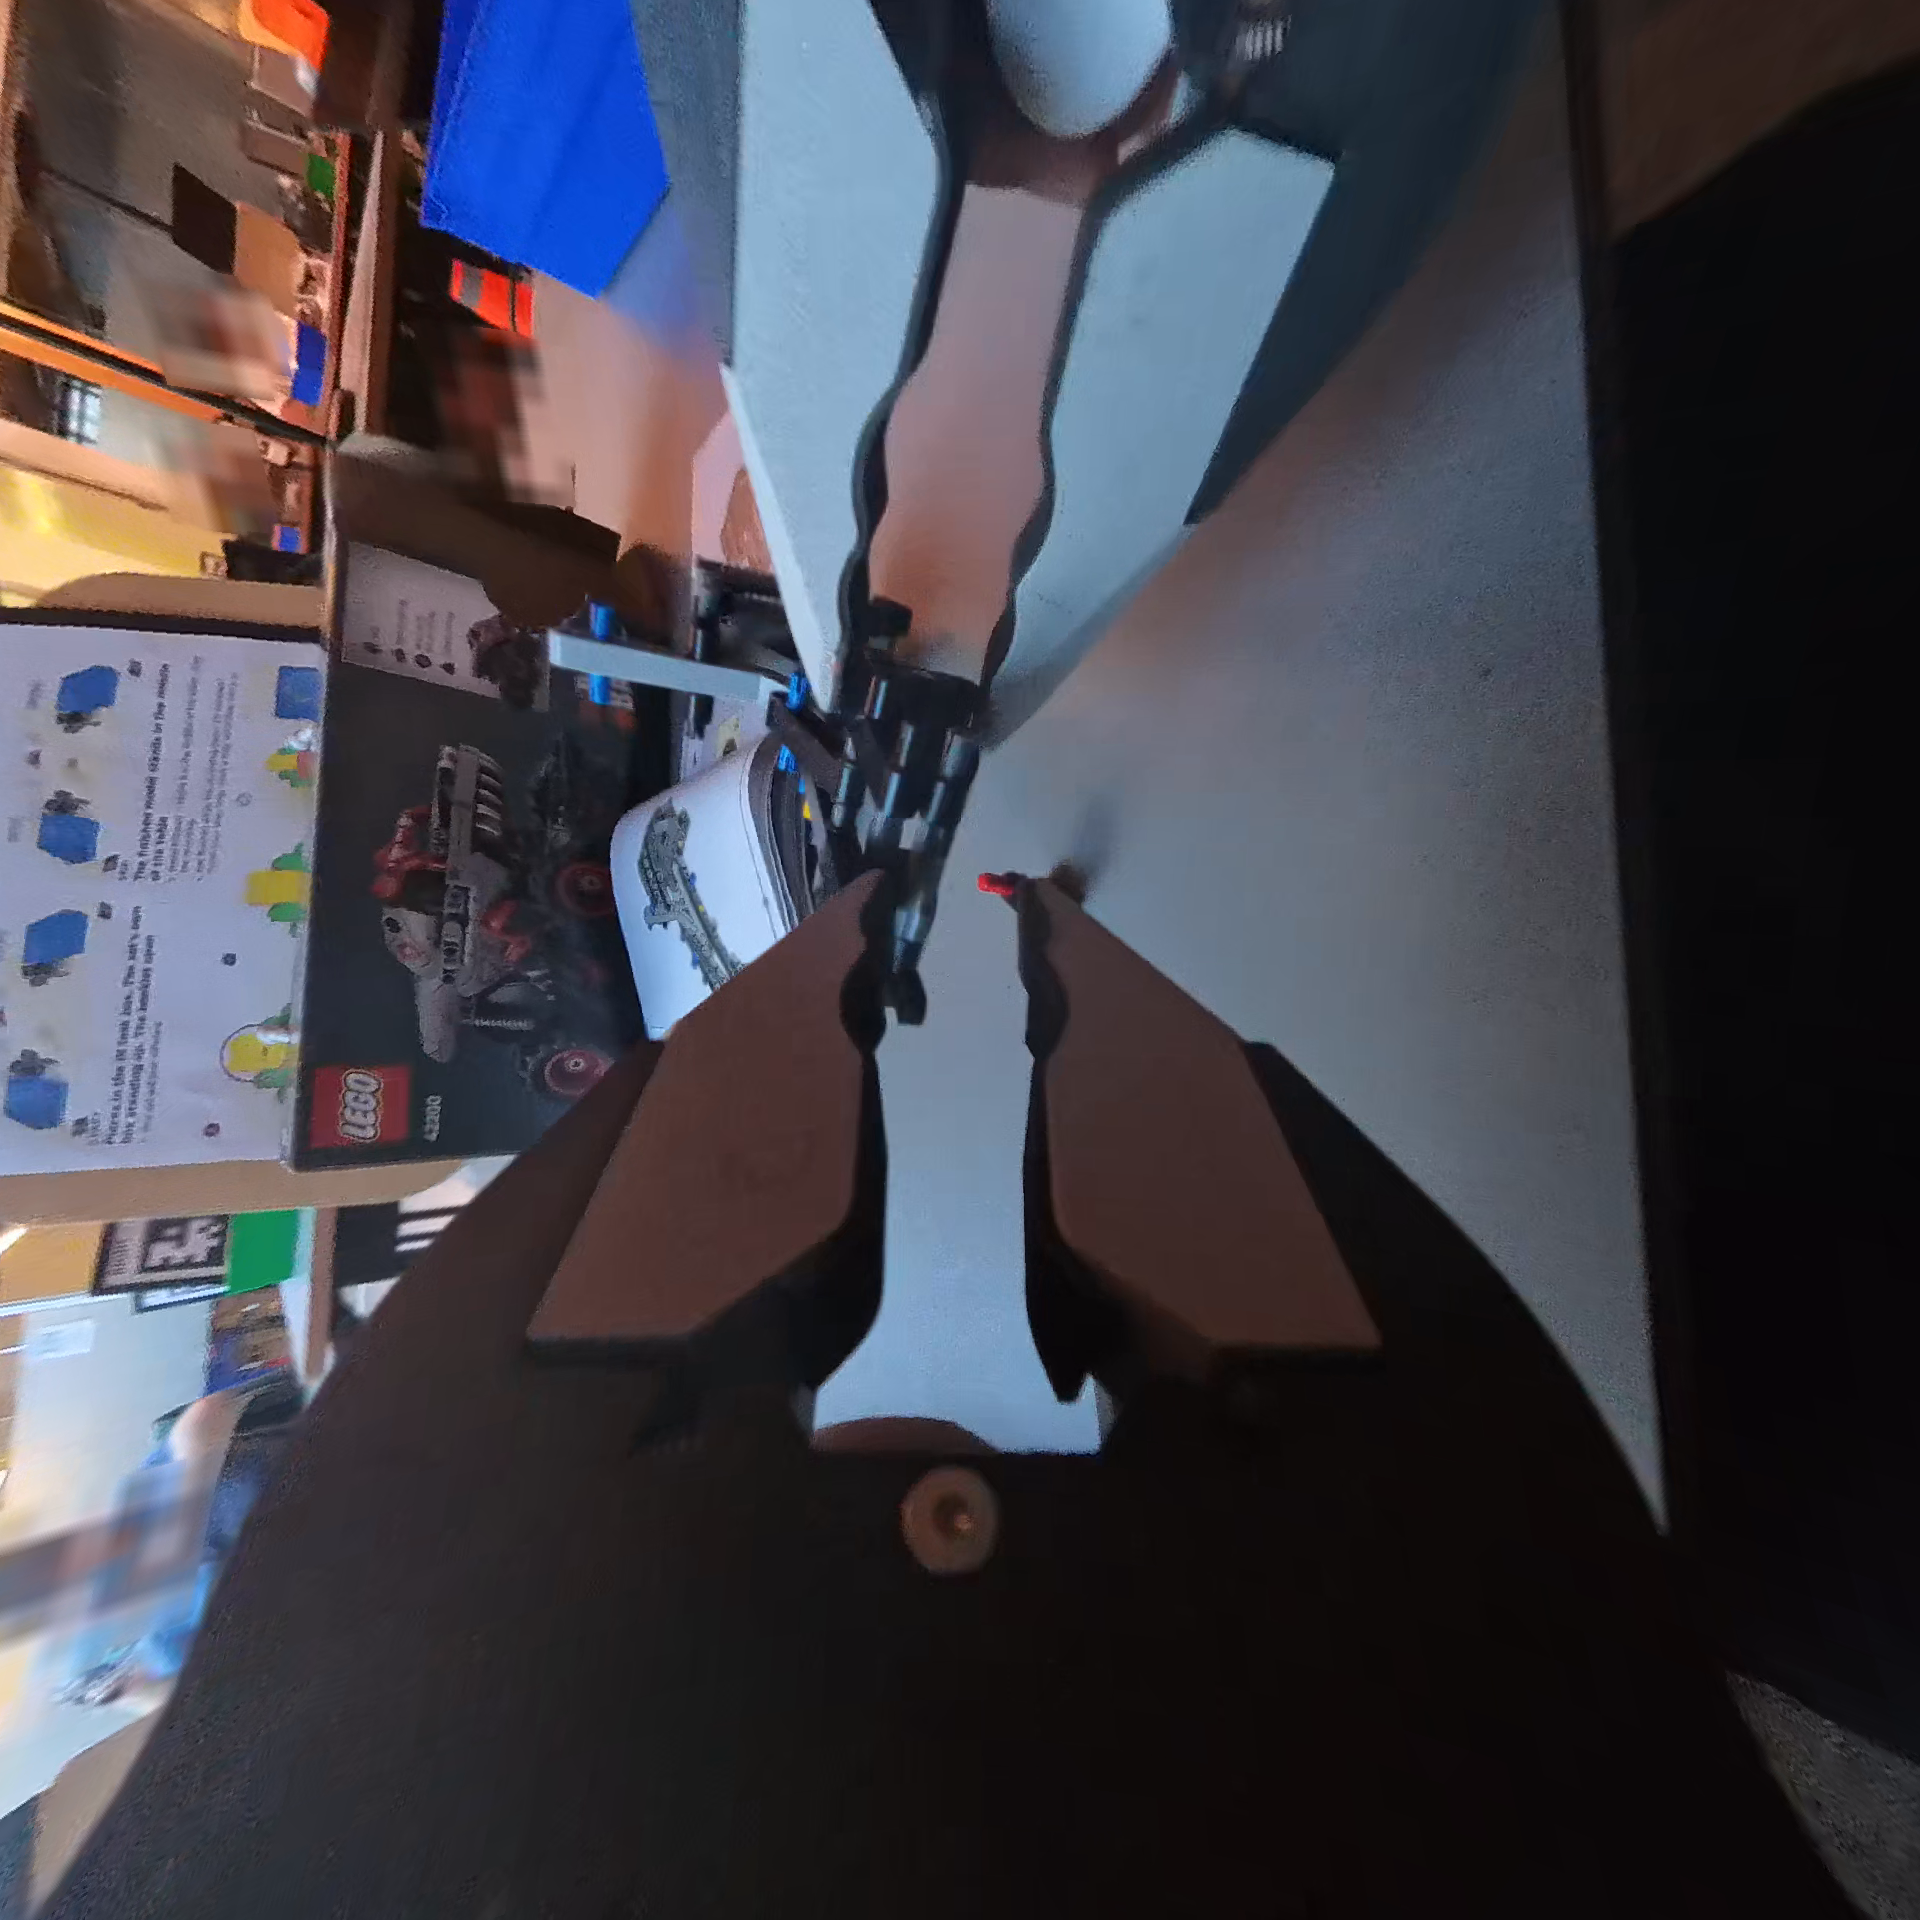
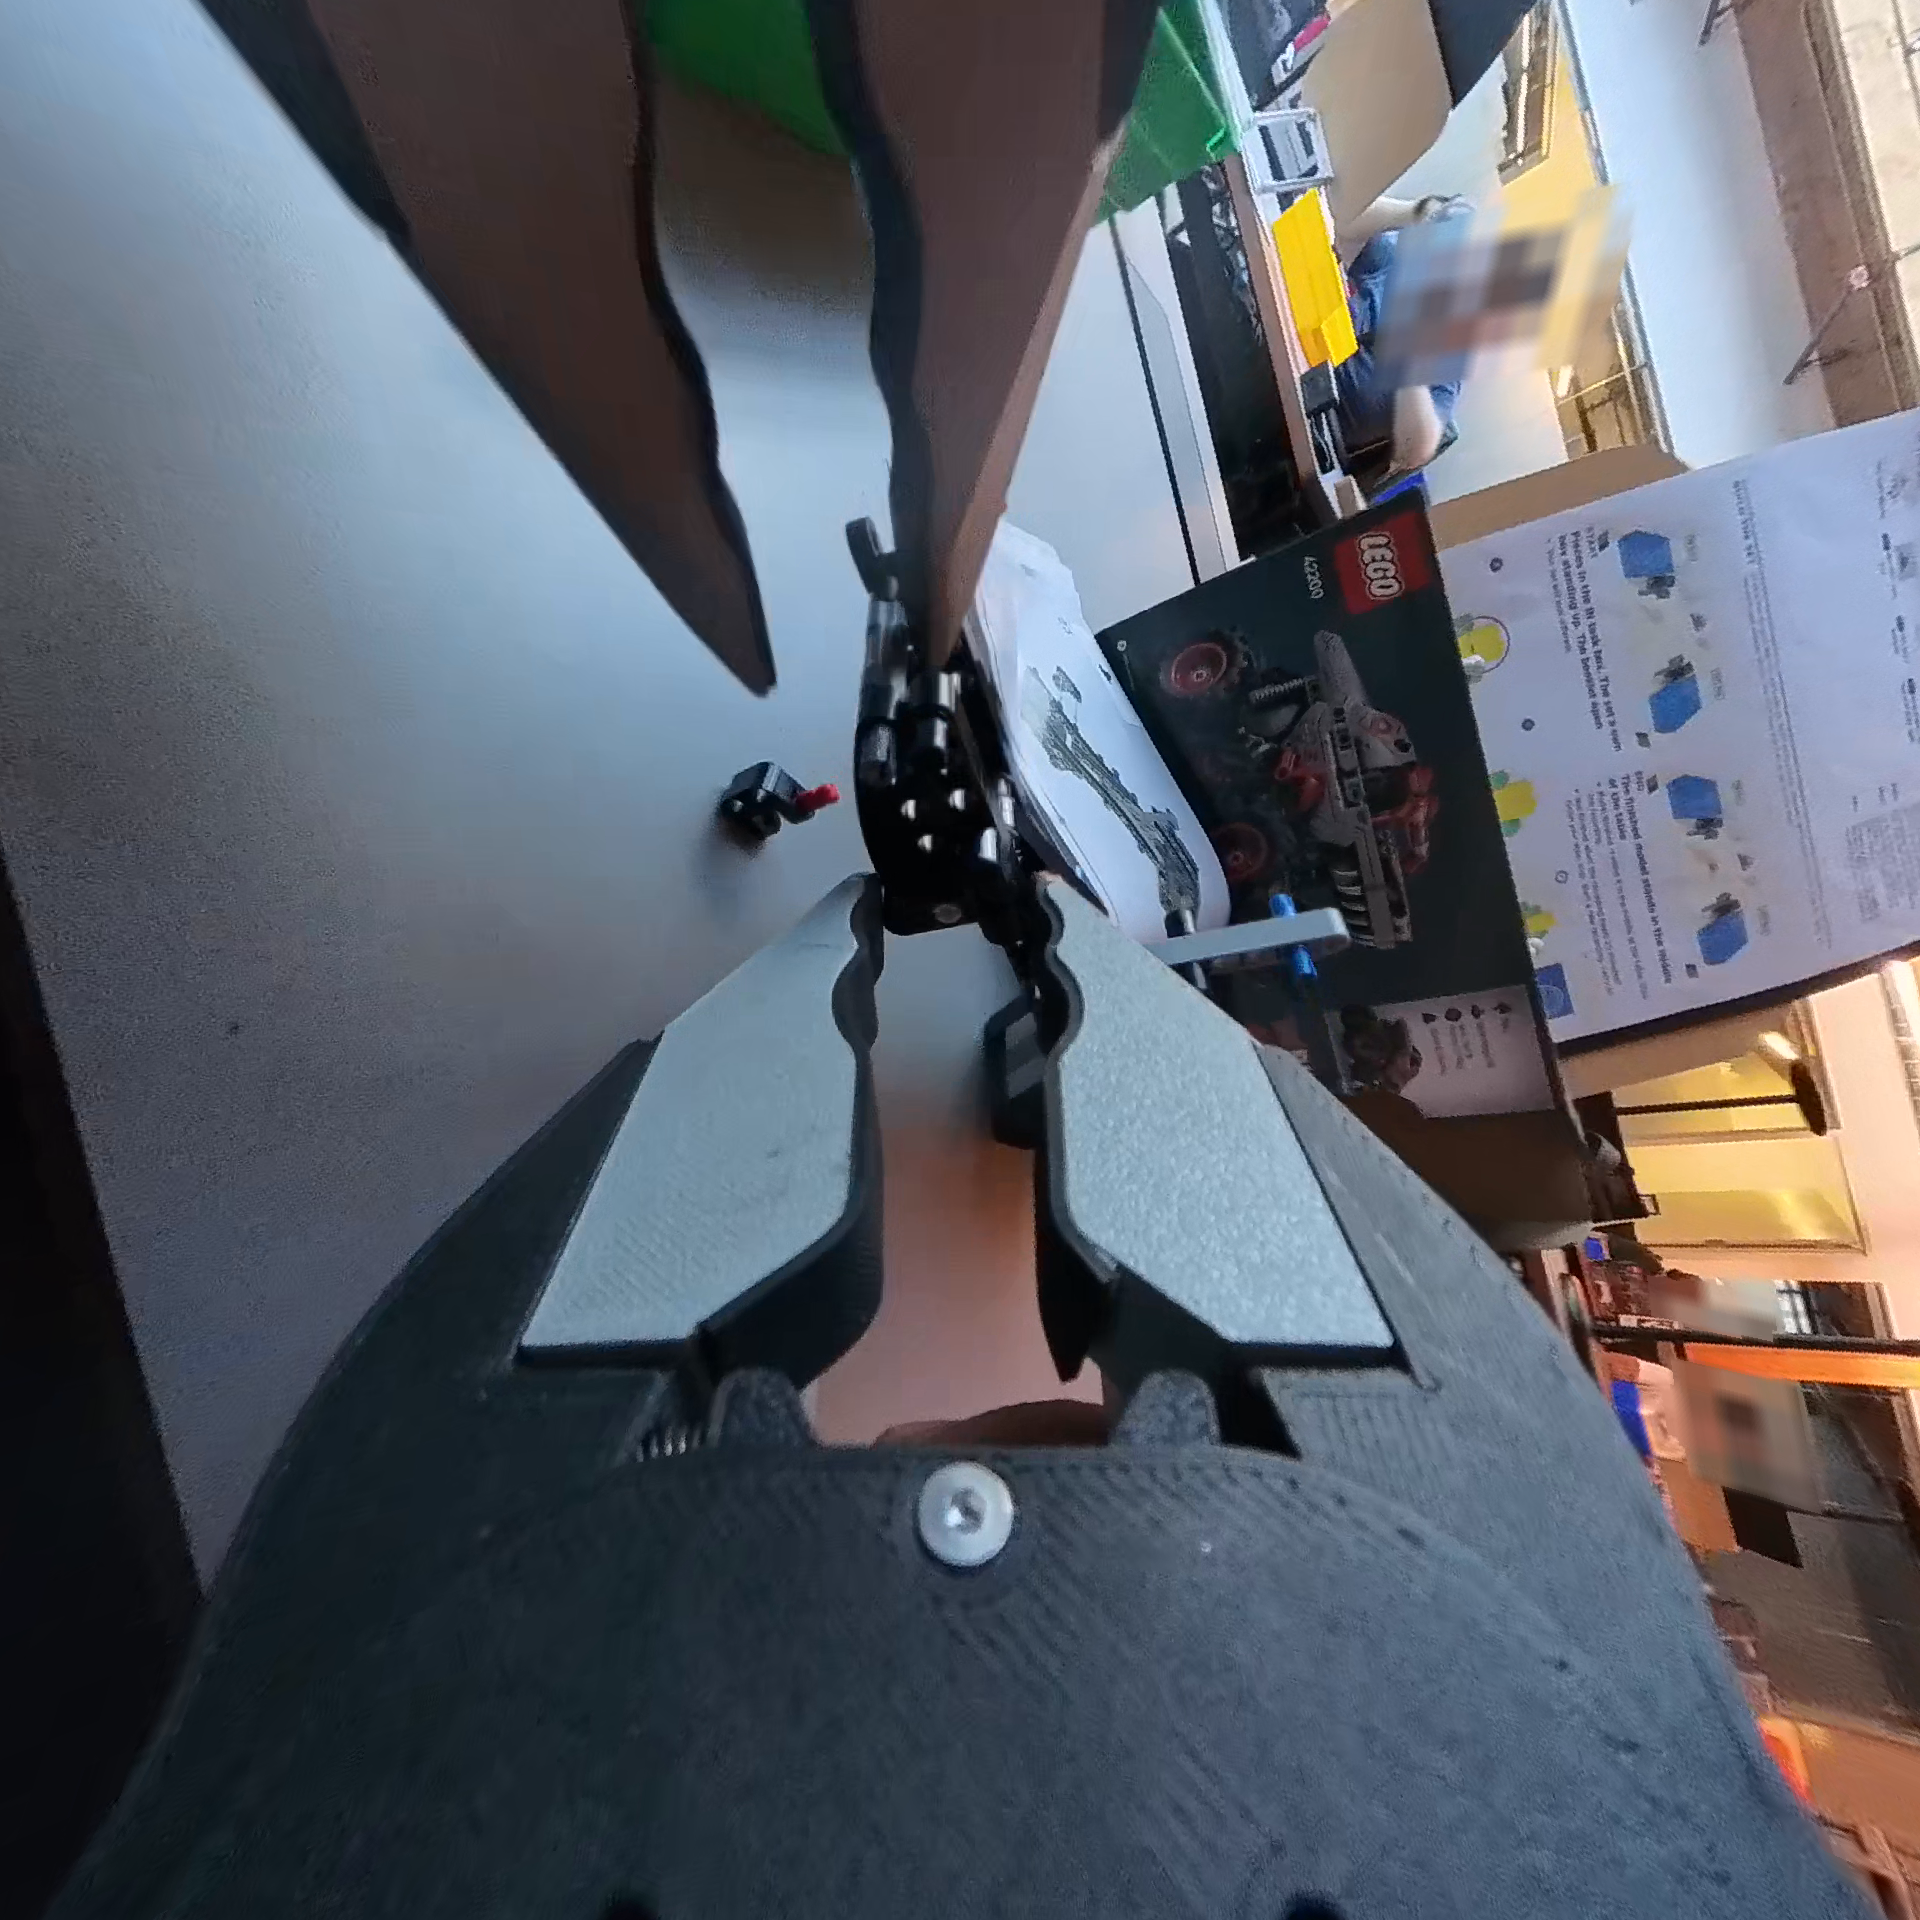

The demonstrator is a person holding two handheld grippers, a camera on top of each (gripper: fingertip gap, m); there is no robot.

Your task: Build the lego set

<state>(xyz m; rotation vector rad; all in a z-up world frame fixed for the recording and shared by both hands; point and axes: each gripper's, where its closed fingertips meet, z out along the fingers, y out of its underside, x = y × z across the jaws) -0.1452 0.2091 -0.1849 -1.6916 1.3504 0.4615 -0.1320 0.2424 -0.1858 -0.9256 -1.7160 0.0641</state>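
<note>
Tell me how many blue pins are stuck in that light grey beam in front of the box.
2. On the light grey beam, one blue pin sticks out on one side and another blue pin on the other. The right gripper may hide more.

Black lego assembly [image 1: 902,800]: far end hidden between the right claw [image 1: 971,681] fingers in the left wrist view; whether they clamp it, cannot tell. In the right wrist view the left claw [image 2: 852,665] covers its 12 o'clock end. Grey beam [image 2: 1257,948] partly behind a claw finger. Booklet [image 2: 1091,769] drawing too small to make out. Box [image 1: 468,914] cut by blur at 9 o'clock. Small black-red piece [image 2: 769,805]: shape unclear.
</note>
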